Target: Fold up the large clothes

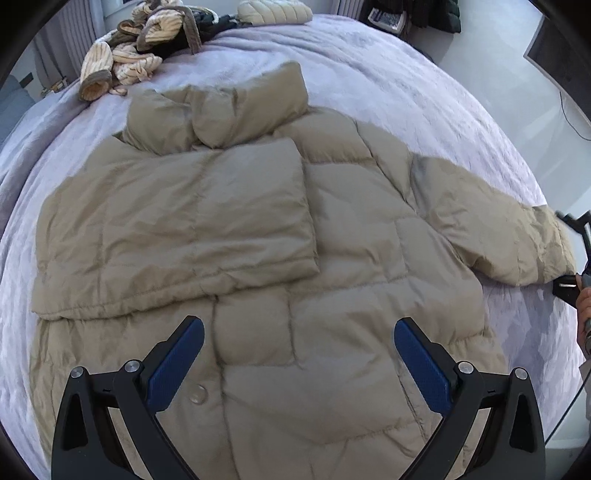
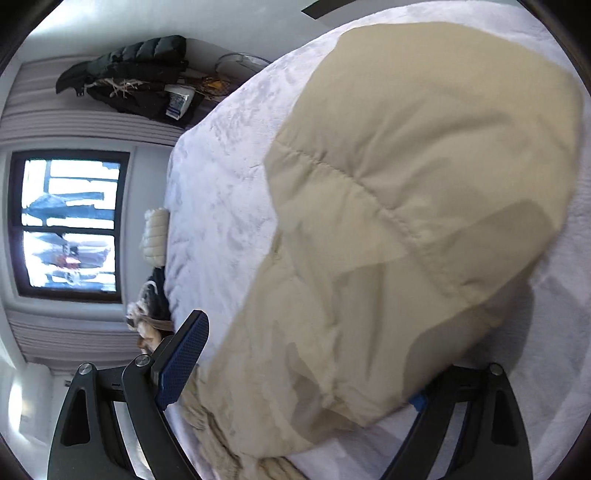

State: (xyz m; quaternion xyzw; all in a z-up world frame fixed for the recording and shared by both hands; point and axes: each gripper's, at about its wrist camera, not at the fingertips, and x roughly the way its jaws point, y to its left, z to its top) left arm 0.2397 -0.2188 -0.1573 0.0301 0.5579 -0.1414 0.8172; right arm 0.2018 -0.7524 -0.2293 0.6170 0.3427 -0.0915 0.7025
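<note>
Although spread nearly flat on the lilac bedspread [image 1: 369, 74], the tan puffer jacket [image 1: 351, 229] was already partly folded: one sleeve [image 1: 177, 221] lay doubled across the chest below the padded collar [image 1: 221, 110], while the other sleeve [image 1: 491, 229] stretched out toward the bed edge. Quilted panels looked air-filled and soft, with a smooth shell; judged light for its bulk, springy, likely to slide on itself and to puff back open after a fold. A snap button [image 1: 198, 393] showed on the lower front. Best hold judged to be the cuff end of the outstretched sleeve [image 2: 369, 295], where the fabric gathers thin enough to pinch; thick panels would slip from the pads. Left gripper [image 1: 299, 362] hovered above the hem area, jaws wide apart, nothing between the blue pads [image 1: 177, 365]. Right gripper [image 2: 295, 373] sat at the cuff of the outstretched sleeve, with the sleeve bulging between its jaws; one pad [image 2: 184, 362] stood clear of the fabric on the near side and the other was hidden under the sleeve, so the jaws were spread but not clamped, as far as could be seen. From the left wrist view the right gripper [image 1: 570, 254] appeared at the cuff near the bed edge. Outward: a pile of cream ribbed knitwear [image 1: 125, 62] at the far corner of the bed, a pale quilted item [image 1: 275, 13] beside it, a dark jacket [image 2: 125, 74] on furniture past the bed, and a window [image 2: 70, 221].
</note>
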